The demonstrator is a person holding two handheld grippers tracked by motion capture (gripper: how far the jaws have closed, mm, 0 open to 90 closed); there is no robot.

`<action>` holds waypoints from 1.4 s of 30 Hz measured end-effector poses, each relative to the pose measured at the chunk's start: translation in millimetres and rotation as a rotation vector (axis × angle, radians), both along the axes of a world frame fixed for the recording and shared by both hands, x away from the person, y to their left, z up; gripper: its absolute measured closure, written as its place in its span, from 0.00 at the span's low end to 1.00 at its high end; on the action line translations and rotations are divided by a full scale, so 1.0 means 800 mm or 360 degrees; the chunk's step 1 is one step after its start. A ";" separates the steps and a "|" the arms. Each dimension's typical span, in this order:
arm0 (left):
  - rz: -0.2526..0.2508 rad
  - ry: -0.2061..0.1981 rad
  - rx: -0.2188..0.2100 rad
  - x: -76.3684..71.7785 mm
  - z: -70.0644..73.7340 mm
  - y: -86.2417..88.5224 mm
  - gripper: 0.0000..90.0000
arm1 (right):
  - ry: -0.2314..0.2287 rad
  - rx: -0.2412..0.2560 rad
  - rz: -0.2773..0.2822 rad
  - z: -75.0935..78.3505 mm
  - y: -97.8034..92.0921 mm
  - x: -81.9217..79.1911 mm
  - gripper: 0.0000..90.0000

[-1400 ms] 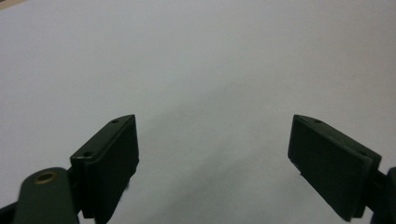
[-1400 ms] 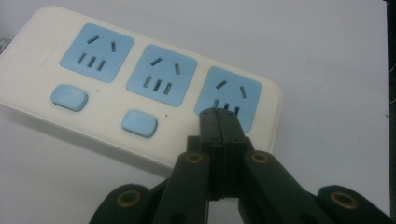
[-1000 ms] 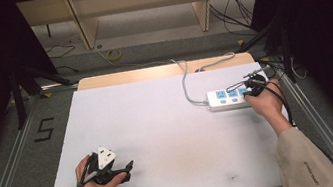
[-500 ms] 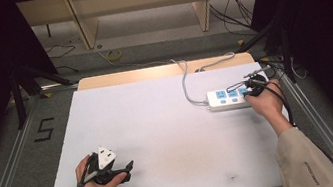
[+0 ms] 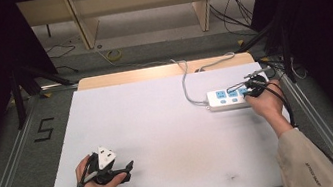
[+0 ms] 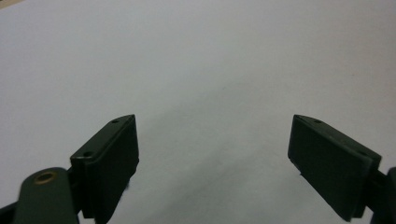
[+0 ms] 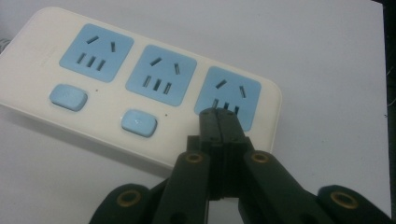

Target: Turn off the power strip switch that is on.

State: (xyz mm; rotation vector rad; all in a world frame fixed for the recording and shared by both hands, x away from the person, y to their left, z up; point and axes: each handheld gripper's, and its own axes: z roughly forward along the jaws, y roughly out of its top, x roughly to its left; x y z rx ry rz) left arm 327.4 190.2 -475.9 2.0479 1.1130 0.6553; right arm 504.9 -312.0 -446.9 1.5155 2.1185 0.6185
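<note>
Right gripper [image 7: 219, 116] is pinching flat with nothing between the jaws, tips bearing down near the third socket's button on the power strip [image 7: 140, 88]; I'm judging the blunt closed point suits a small switch. The strip [image 5: 228, 98] is lying at the table's [image 5: 159, 125] far right, cord trailing back. Left gripper [image 5: 125, 171] is idling near-left, out of the way. Left gripper view is showing its jaws spread wide over bare table; the high view is blurring that.

Black numeral "5" [image 5: 44, 129] on grey floor left of table.
</note>
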 end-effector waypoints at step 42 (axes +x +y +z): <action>-0.0002 0.0007 0.0002 0.000 -0.001 0.000 0.18 | -0.0054 0.0050 0.0021 0.001 -0.002 -0.012 1.00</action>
